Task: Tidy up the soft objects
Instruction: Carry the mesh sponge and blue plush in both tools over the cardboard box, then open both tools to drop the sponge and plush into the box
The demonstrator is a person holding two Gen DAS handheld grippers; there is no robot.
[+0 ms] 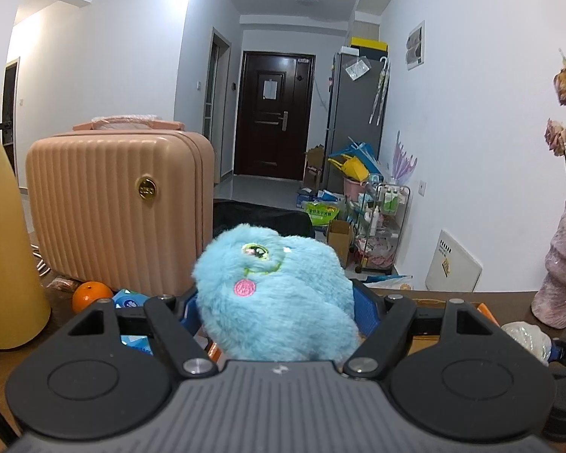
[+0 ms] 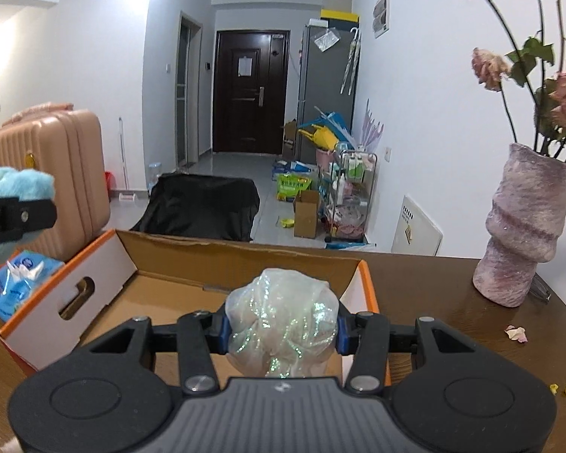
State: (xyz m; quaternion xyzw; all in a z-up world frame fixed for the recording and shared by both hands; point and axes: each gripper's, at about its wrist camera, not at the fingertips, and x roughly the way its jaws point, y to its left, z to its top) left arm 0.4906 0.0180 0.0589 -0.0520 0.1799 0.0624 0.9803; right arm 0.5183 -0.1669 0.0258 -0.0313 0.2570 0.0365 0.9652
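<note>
Left gripper (image 1: 277,309) clamped on blue plush toy (image 1: 271,287); right gripper (image 2: 283,330) clamped on iridescent mesh ball (image 2: 281,313) above open cardboard box (image 2: 71,294)

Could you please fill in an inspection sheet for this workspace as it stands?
Surface: dark brown wooden table, petals and yellow crumbs at right.
Job's things: fluffy blue plush toy; shimmery translucent mesh puff; open orange-edged cardboard box, visible floor bare.
Clutter: orange fruit, blue tissue pack, yellow bottle, pink textured vase of wilted roses.
Grippers: left gripper shut on plush; right gripper shut on puff, above box.
Cables: white cord beside pink ribbed suitcase.
Surroundings: hallway, dark door, cluttered floor.
</note>
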